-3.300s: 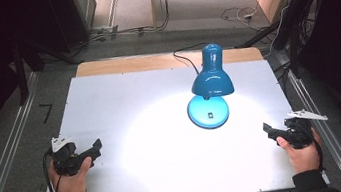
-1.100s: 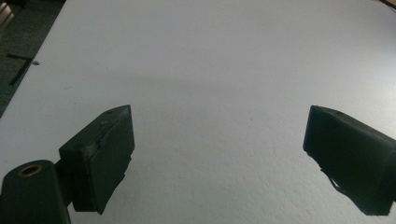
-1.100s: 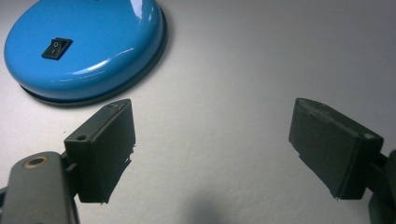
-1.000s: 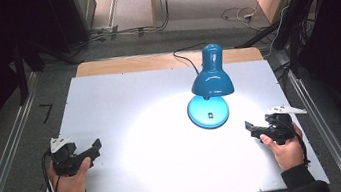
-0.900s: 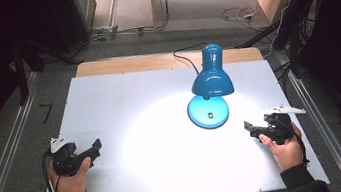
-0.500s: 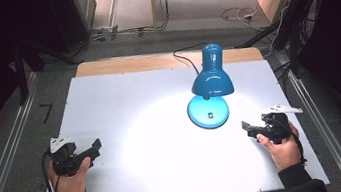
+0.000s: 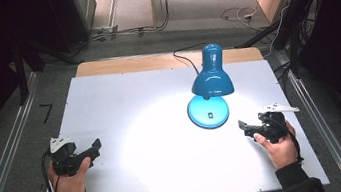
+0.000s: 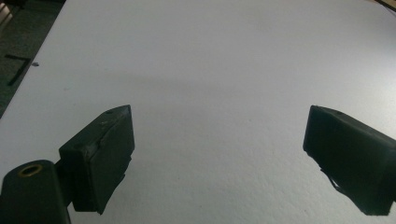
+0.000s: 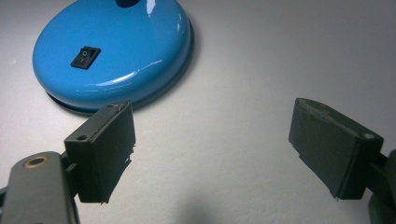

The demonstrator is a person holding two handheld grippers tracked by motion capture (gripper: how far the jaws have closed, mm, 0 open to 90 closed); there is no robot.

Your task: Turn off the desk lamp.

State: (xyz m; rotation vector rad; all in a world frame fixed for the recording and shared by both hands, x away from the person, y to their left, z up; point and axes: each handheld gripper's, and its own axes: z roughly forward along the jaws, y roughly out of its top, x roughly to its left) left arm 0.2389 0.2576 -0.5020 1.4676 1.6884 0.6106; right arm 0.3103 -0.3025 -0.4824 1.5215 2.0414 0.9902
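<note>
One blue desk lamp (image 7: 210,90) stands on the white table (image 7: 124,102), right of centre and toward the far half. Its round base (image 7: 208,111) sits flat on the surface, with a black rocker switch (image 9: 85,57) on its top face. The shade (image 7: 212,81) tilts down over the base and throws a bright pool of light onto the table in front and to the left of it. A black cord (image 7: 184,58) runs from behind the lamp off the far edge, across a strip of wooden board (image 7: 129,65). Nothing lies between the lamp and either gripper.

Right gripper (image 7: 245,128): held in the right hand (image 7: 279,144) near the table's right edge, just beside the lamp base on its near right and not touching it. In the right gripper view its jaws are spread wide, with bare table between them and the base just beyond the left jaw. It holds nothing.

Left gripper (image 7: 93,150): held in the left hand (image 7: 69,178) near the left front of the table, well apart from the lamp. In the left gripper view its jaws stand wide apart over bare white surface, gripping nothing.
</note>
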